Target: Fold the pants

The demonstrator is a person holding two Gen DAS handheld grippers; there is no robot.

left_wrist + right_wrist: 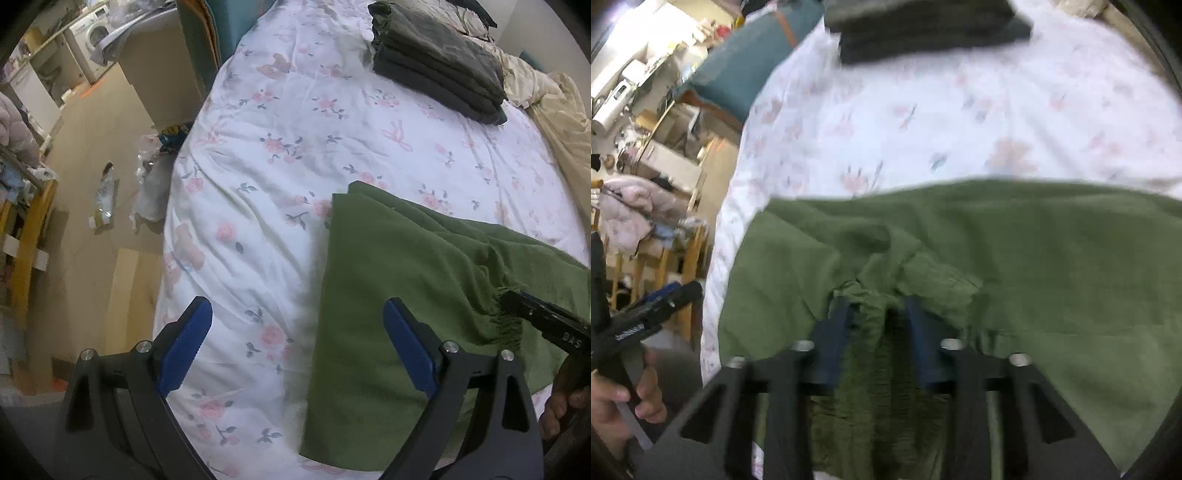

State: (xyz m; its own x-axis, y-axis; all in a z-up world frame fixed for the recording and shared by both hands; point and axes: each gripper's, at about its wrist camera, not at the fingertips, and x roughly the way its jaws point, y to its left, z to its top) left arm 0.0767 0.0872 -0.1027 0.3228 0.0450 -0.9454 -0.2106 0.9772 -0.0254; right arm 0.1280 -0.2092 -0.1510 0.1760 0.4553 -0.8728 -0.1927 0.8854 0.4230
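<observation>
Green pants (406, 258) (1052, 251) lie partly folded on a white floral bed sheet (277, 147) (960, 110). My right gripper (877, 310) is shut on the gathered elastic waistband, with the fabric bunched between its blue pads. In the left wrist view it comes in from the right edge (517, 306), its tip at the puckered waistband. My left gripper (295, 332) hovers open over the sheet beside the pants' straight left edge. Its right finger (406, 343) is above the green cloth and nothing is between the fingers. It also shows at the left of the right wrist view (665, 299).
A stack of folded dark grey clothes (439, 62) (923, 26) sits at the far side of the bed. A beige blanket (561, 122) lies at the right. Left of the bed edge is floor with litter (105, 199), a wooden rack (26, 236) and a washing machine (92, 37).
</observation>
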